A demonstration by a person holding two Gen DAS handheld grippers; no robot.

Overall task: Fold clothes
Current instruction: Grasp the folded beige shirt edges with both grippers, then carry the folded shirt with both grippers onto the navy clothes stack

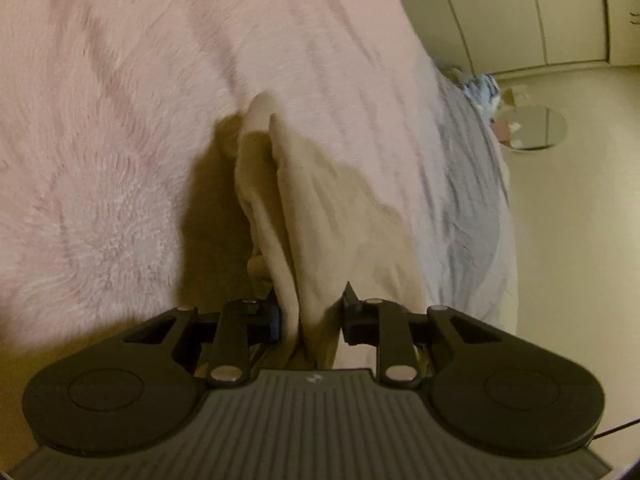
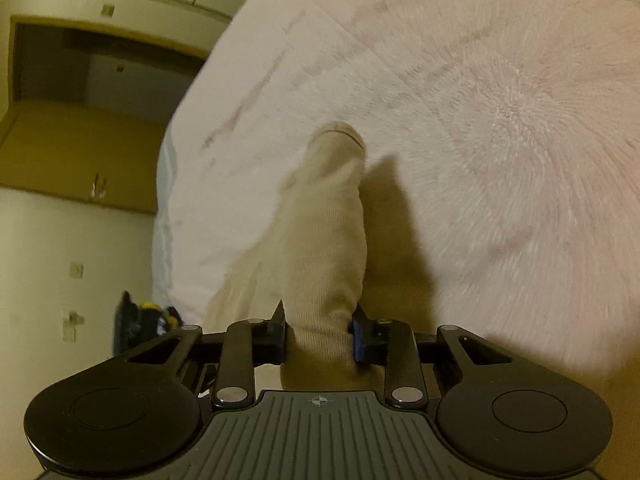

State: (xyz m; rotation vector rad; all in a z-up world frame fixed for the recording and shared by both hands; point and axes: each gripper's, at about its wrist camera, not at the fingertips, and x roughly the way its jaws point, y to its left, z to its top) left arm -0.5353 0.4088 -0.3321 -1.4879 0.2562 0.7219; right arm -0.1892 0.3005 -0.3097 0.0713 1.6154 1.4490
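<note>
Your left gripper (image 1: 310,314) is clamped on a bunched fold of the cream knit garment (image 1: 280,208), its black fingers (image 1: 268,316) pressing the cloth from both sides. Your right gripper (image 2: 320,334) is likewise closed on a rolled, tube-like part of the same kind of ribbed cream fabric (image 2: 328,240), gripped between a black pad and a blue-edged pad (image 2: 357,338). The garment hangs from both grips and trails onto the fluffy pink blanket (image 1: 100,160), whose long pile lies in swirls and faint darker stripes. Just beyond the blanket's edge a smooth grey-blue sheet (image 1: 476,208) drapes down. Well apart from the blanket, on the pale floor, lie a round mirror (image 1: 532,126) and a small heap of blue-and-white cloth (image 1: 484,88). Beside the blanket in the right wrist view: a dark doorway (image 2: 100,76) and a dark blue and yellow bundle (image 2: 144,316), too blurred to name
</note>
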